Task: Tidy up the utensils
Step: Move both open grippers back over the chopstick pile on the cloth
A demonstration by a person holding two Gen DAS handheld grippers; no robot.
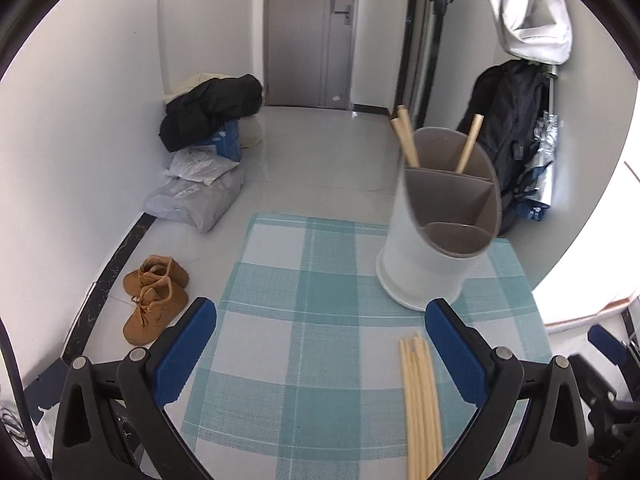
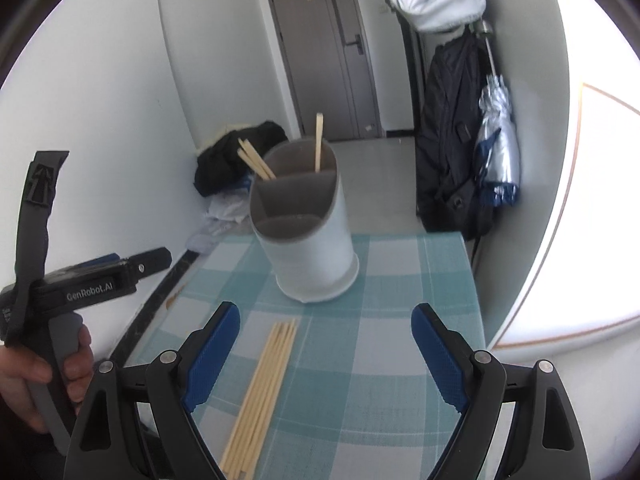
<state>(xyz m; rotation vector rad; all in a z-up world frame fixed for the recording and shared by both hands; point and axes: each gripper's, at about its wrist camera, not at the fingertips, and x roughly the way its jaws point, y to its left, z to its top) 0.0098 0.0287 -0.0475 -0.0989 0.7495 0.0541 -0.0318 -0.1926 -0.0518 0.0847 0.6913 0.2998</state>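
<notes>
Hovering over checked tablecloth (image 1: 312, 280) | left gripper (image 1: 320, 356) spread wide, holding nothing | right gripper (image 2: 326, 356) same deal | loose chopsticks (image 2: 264, 392) flat on cloth | holder (image 2: 306, 236) behind, three sticks inside

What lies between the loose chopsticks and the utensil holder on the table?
Only bare checked tablecloth lies between the loose chopsticks and the utensil holder; the right wrist view shows it.

Loose chopsticks (image 2: 262, 390) flat on cloth; 3 upright in white holder (image 2: 308, 236).
</notes>
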